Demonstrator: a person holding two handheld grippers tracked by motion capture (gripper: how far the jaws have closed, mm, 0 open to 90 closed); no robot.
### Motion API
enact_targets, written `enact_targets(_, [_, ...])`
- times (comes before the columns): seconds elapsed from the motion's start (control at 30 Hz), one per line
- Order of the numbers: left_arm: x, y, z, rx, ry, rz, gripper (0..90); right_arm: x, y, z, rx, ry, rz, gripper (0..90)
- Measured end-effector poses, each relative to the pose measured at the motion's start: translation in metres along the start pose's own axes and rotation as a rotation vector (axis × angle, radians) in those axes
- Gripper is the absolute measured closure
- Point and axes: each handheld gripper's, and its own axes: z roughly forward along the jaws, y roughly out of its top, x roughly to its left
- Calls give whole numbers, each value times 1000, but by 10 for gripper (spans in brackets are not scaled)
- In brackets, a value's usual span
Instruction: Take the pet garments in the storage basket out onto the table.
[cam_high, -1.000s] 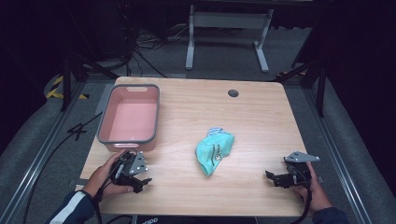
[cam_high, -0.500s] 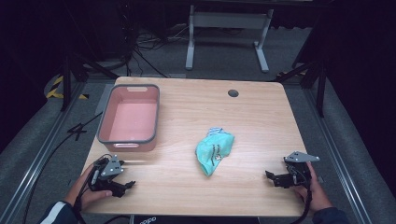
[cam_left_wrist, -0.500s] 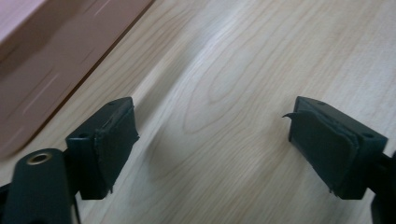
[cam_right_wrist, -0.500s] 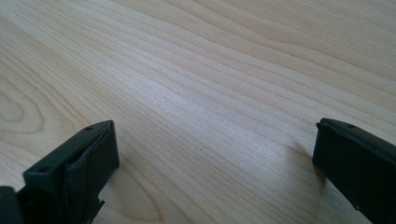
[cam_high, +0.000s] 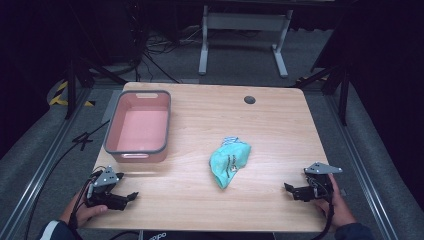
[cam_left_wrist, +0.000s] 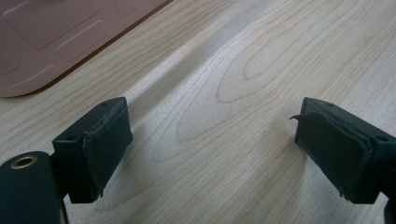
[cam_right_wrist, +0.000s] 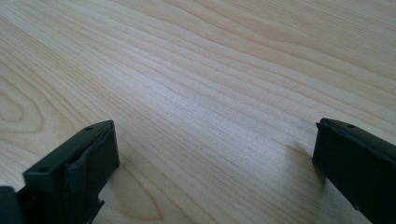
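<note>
Wooden surface (cam_high: 200, 125) holds a pink bin (cam_high: 138, 126) at the left and a green bag (cam_high: 228, 161) in the middle; its writing is too small to read. Left claw (cam_high: 131, 197) and right claw (cam_high: 289, 188) rest near the front corners, both spread wide, grasping nothing.

1. In the high view the pale wooden tabletop (cam_high: 200, 130) is evenly and brightly lit from above, while the floor and background at the top and side edges of the frame fall to near black.
2. The pink rectangular plastic bin (cam_high: 138, 126) casts only a thin, soft shadow along its lower edge; the high view is slightly soft and grainy.
3. In both gripper views the wood grain is sharp mid-frame, the black jaws at the bottom corners look blurred, and soft shadows lie beside them.
</note>
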Motion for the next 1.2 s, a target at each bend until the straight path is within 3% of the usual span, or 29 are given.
enact_targets(1.0, [1,2,2,9,-8,7,84,0,0,0,0,0,0,7])
enact_targets(1.2, [0,5,5,19,-7,13,42,0,0,0,0,0,0,7])
